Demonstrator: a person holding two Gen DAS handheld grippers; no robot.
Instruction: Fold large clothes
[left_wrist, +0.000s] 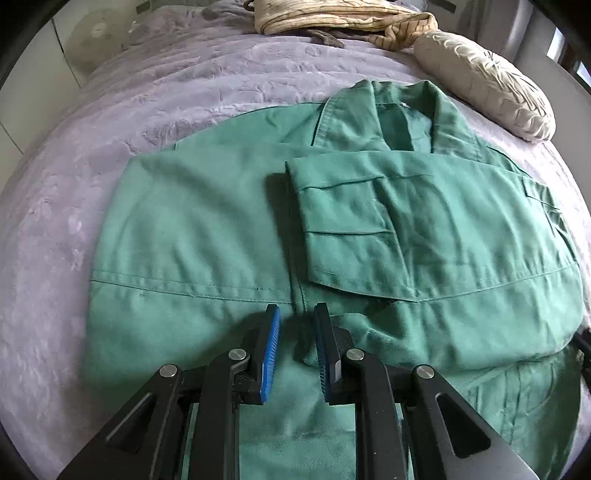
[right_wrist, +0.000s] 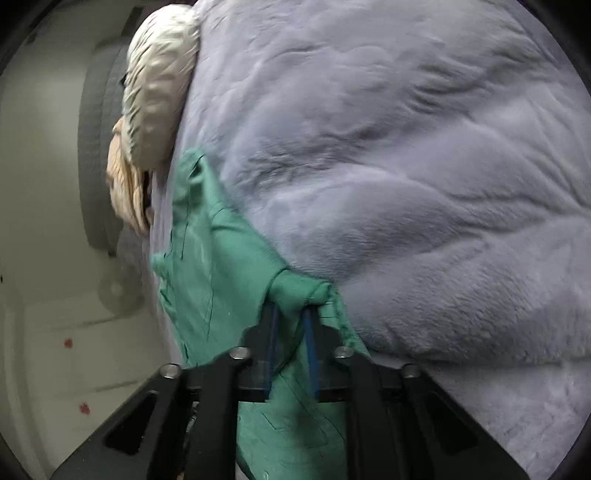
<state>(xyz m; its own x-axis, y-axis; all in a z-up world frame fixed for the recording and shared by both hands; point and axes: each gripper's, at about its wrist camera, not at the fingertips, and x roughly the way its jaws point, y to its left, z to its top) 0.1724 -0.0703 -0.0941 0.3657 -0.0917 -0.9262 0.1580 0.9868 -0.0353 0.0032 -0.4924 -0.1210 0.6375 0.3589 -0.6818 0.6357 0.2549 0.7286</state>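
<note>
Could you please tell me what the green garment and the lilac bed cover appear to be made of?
The green garment looks like a matte woven cotton or cotton-blend twill: crisp creases, visible topstitched seams and flat pocket flaps, no sheen. The lilac bed cover looks like plush fleece or a similar short-pile fabric: a fuzzy nap with soft, rounded ripples and an embossed pattern. Exact fibres cannot be told.

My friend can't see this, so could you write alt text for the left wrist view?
A green jacket lies on a lilac blanket, sleeve folded across it. The open left gripper hovers over its lower part; a beige pillow lies beyond.
</note>
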